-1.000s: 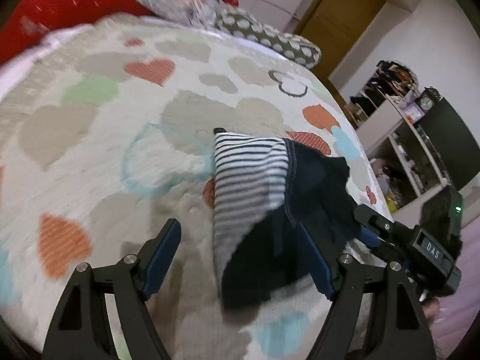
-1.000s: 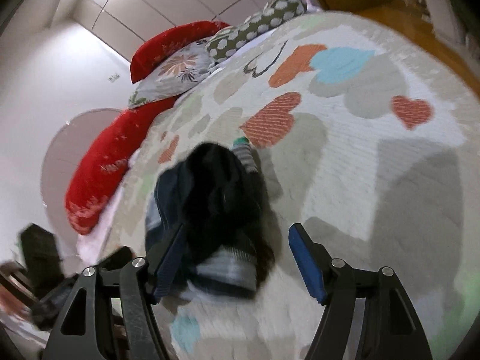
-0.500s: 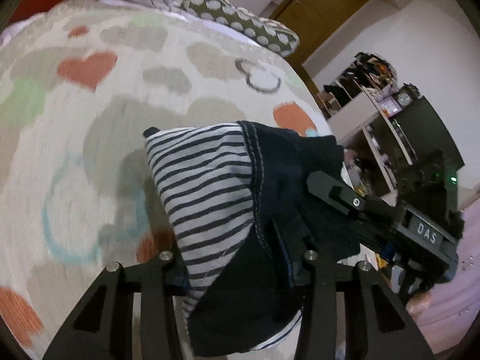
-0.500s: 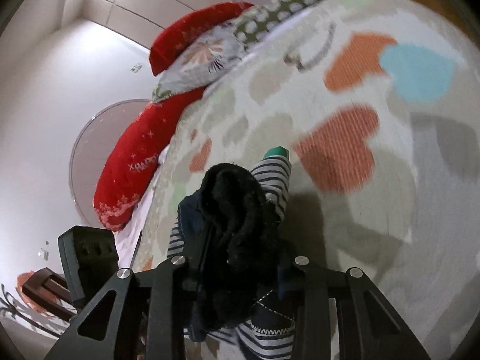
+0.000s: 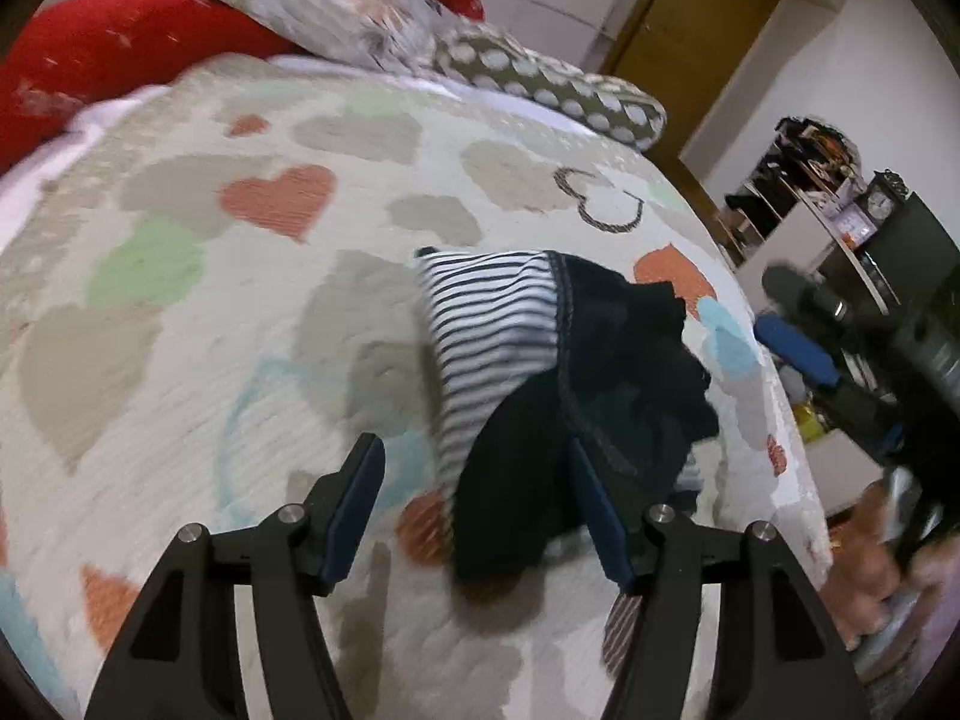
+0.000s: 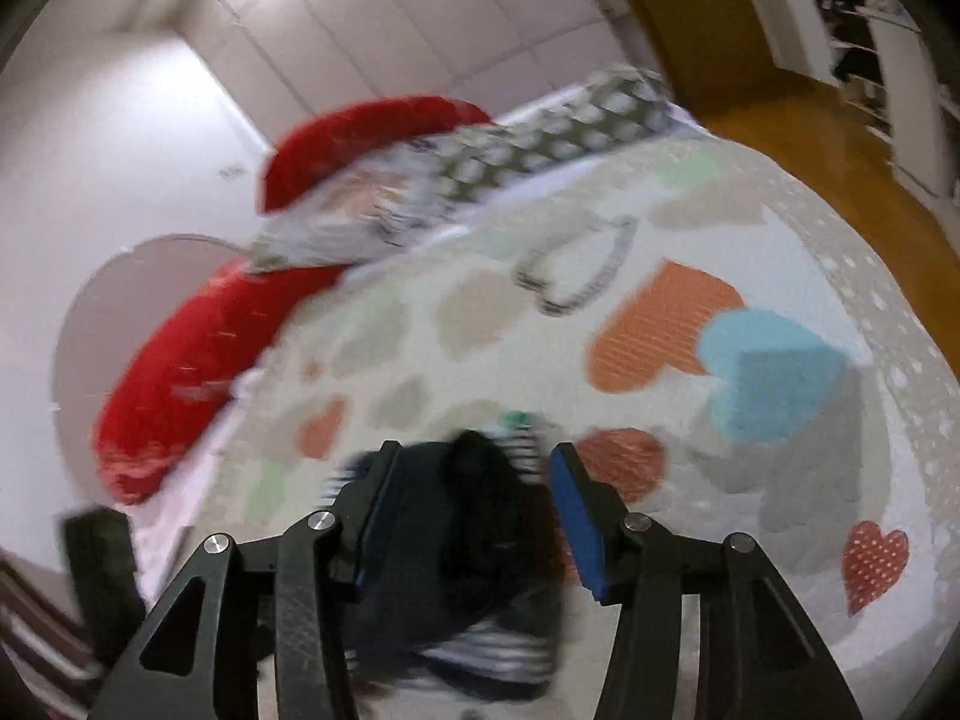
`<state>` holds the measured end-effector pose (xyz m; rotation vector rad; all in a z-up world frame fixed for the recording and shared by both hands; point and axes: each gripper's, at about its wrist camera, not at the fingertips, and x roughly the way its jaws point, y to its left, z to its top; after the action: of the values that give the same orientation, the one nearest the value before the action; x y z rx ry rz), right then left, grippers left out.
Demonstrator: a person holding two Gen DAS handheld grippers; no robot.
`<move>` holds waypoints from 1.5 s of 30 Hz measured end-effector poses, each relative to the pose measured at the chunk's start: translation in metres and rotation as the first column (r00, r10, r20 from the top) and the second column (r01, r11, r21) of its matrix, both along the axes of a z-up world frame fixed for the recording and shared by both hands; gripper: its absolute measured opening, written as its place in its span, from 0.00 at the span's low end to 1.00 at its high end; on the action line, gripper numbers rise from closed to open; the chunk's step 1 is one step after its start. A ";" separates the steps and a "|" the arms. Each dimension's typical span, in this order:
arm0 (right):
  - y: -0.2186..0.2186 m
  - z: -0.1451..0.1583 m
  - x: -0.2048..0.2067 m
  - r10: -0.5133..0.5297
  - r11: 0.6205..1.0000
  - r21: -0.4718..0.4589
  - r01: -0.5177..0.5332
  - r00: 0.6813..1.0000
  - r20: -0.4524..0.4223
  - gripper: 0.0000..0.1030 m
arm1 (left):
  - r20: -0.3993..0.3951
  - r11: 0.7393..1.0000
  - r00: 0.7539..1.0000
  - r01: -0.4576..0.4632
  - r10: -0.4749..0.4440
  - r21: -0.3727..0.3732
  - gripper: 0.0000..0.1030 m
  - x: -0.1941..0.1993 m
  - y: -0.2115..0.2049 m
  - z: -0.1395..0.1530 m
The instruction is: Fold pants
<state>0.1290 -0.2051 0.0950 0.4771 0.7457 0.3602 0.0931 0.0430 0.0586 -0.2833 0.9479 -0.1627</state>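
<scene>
The pants [image 5: 540, 372] are a dark navy and white-striped bundle, folded small, lying on the heart-patterned bedspread [image 5: 180, 312]. My left gripper [image 5: 480, 510] is open, its jaws spread on either side of the near end of the bundle without pinching it. In the right wrist view the pants [image 6: 480, 516] lie blurred between the spread jaws of my right gripper [image 6: 474, 516], which is open too. The right gripper also shows in the left wrist view [image 5: 798, 348], beyond the bed's right edge.
Red pillows [image 5: 120, 60], a floral cushion [image 5: 336, 6] and a dotted cushion [image 5: 540, 84] line the head of the bed. The bed's right edge [image 5: 780, 420] drops to the floor. Shelves [image 5: 840, 210] and a wooden door [image 5: 690, 18] stand to the right.
Both grippers were shut on the pants half a second ago; now both have opened and let go. The bundle lies on the bedspread and both grippers have pulled back.
</scene>
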 end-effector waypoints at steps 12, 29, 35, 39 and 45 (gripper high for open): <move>0.028 -0.051 -0.020 0.040 0.998 0.055 -0.032 0.990 -0.133 0.52 | 0.227 0.967 0.966 -0.171 0.126 0.189 0.76 -0.101 0.005 0.037; 0.000 -0.003 -0.185 -0.191 0.942 -0.267 0.204 0.979 0.075 0.66 | 0.502 0.898 0.848 -0.341 0.168 0.277 1.00 -0.184 -0.029 0.107; 0.011 -0.021 -0.186 -0.170 0.935 -0.311 0.170 0.985 0.028 0.66 | 0.332 0.931 0.932 -0.243 0.146 0.272 1.00 -0.166 -0.031 0.077; 0.019 -0.032 -0.184 -0.155 0.925 -0.353 0.144 0.988 -0.002 0.66 | 0.251 0.948 0.958 -0.202 0.138 0.247 1.00 -0.159 -0.032 0.063; 0.026 -0.041 -0.182 -0.151 0.915 -0.382 0.126 0.988 -0.035 0.66 | 0.209 0.953 0.969 -0.185 0.136 0.238 1.00 -0.156 -0.033 0.055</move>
<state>-0.0531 -0.1795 0.0544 0.1729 0.8166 0.0621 -0.0630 0.0101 0.1137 -0.1026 0.7420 0.0827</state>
